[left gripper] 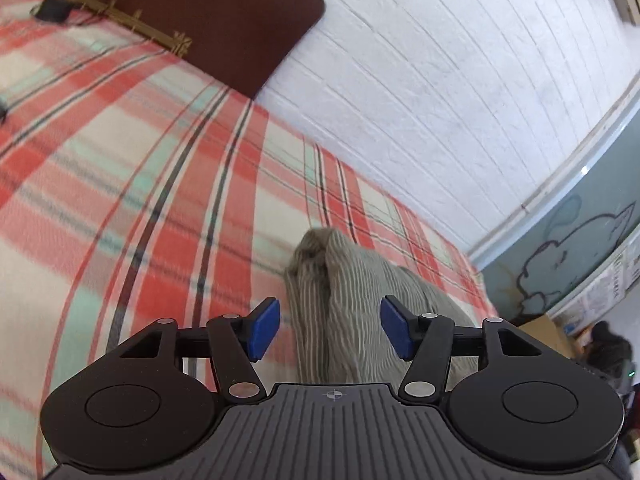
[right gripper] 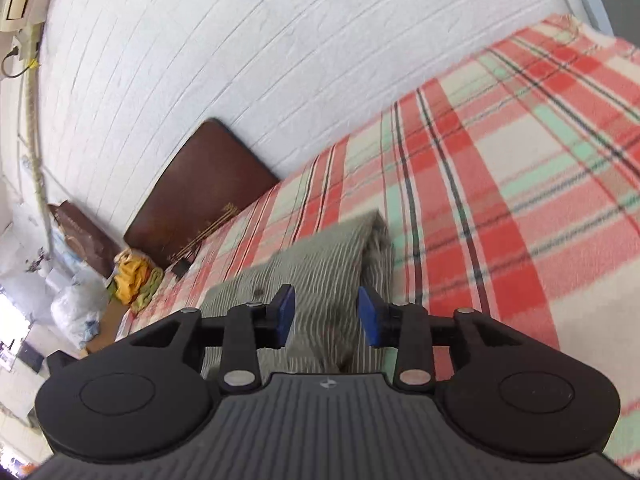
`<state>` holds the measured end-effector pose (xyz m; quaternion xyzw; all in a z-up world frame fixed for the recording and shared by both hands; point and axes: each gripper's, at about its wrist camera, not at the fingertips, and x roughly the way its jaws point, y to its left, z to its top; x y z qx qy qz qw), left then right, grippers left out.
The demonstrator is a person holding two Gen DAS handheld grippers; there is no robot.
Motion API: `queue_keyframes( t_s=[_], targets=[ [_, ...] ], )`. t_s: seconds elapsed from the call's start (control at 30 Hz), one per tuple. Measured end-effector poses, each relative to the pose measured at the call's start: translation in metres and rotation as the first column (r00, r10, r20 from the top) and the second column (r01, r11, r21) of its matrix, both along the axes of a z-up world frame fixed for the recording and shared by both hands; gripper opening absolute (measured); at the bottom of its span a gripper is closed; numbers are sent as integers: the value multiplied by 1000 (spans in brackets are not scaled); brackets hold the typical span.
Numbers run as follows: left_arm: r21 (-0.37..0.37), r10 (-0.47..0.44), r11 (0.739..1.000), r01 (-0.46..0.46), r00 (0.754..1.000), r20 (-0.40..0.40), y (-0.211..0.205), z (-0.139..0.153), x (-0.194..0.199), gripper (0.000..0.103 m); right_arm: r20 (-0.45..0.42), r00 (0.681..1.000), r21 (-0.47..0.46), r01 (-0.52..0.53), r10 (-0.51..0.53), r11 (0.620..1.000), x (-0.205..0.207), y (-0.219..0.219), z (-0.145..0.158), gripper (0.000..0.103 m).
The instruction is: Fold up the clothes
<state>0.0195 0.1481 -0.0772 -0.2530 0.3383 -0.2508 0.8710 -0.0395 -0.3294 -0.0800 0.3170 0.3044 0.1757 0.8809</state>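
A grey-green garment with thin white stripes lies bunched on a red, cream and mint plaid blanket that covers a bed. My left gripper is open, its blue pads either side of the garment's near end, with a gap on both sides. In the right wrist view the same garment lies folded over on the blanket. My right gripper is open, its blue pads straddling the garment's near edge without pinching it.
A dark brown headboard stands against a white brick-pattern wall; it also shows in the right wrist view. Yellow and green cloths, plastic bags and clutter lie beside the bed. A small dark object rests near the headboard.
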Motion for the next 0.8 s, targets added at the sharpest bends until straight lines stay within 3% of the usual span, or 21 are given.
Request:
queue_keyframes(
  t_s=[0.23,0.37,0.4,0.43,0.47,0.53,0.67,0.77,0.8],
  targets=[
    [86,-27,996,28,999,-20,-42,1,60,71,-68,996,-54,59,-63,997,65,22,-7,45],
    [68,-21,997,24,998,-54,-46,-13,80,70,-120,992,-71,41,-49,997,93,31,-17,44],
    [54,-15,998,18,998,-63,-45,-16,84,66,-121,992,-70,21,-29,997,98,34,-18,30],
    [34,-10,999,12,997,-70,-43,-19,87,52,-122,992,-68,1,-9,998,104,37,-19,13],
    [23,-4,1000,6,997,-75,-40,-20,88,33,-112,993,-51,-28,22,998,107,40,-18,4],
    [5,8,1000,-8,997,-83,-35,-22,90,35,-52,994,12,-95,95,995,105,43,-13,4],
    [44,16,999,-10,993,-120,-34,-36,95,28,-79,996,-83,-56,49,995,109,42,-20,4],
    [65,24,998,-16,992,-121,-37,-40,96,47,-134,990,-65,-42,33,997,109,35,-33,12],
    [69,25,997,-17,993,-116,-37,-39,95,47,-152,988,-60,-37,27,998,109,33,-38,14]
  ],
)
